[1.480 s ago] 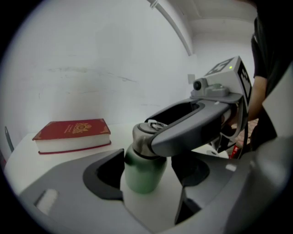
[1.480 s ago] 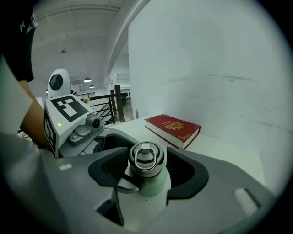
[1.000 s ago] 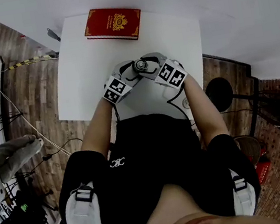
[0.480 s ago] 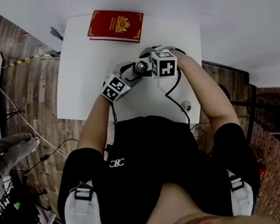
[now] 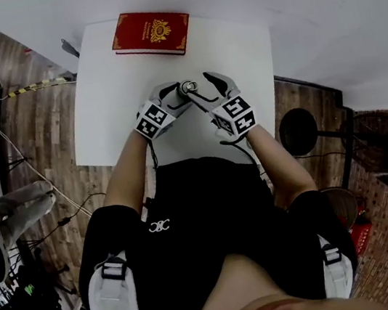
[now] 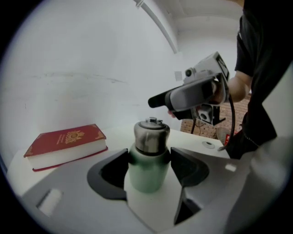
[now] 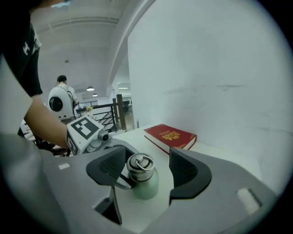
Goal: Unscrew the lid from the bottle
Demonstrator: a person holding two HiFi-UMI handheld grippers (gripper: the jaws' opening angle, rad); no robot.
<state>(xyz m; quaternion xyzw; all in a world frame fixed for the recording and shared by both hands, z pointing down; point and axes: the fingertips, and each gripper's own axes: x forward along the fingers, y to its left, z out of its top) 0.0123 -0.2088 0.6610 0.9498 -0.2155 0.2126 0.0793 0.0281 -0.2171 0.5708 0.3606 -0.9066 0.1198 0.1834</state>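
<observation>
The bottle [image 6: 145, 176] is stood on the worktop [image 5: 111, 120], near the book [image 5: 151, 32], and is clamped at its body by the left tool [image 6: 149, 161]. The right tool [image 7: 147, 168] is being opened around the seated lid [image 7: 139, 163], which is not touched. The next step is judged to be closure on the lid, then a turn.

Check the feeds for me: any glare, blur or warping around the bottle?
Head view: dim, edges bowed, white table brightest, lid small. Left gripper view: fisheye with black corners, bottle crisp, soft sheen on its lid, wall washed pale. Right gripper view: same fisheye, lid sharp, red book clear, no harsh glare.
</observation>
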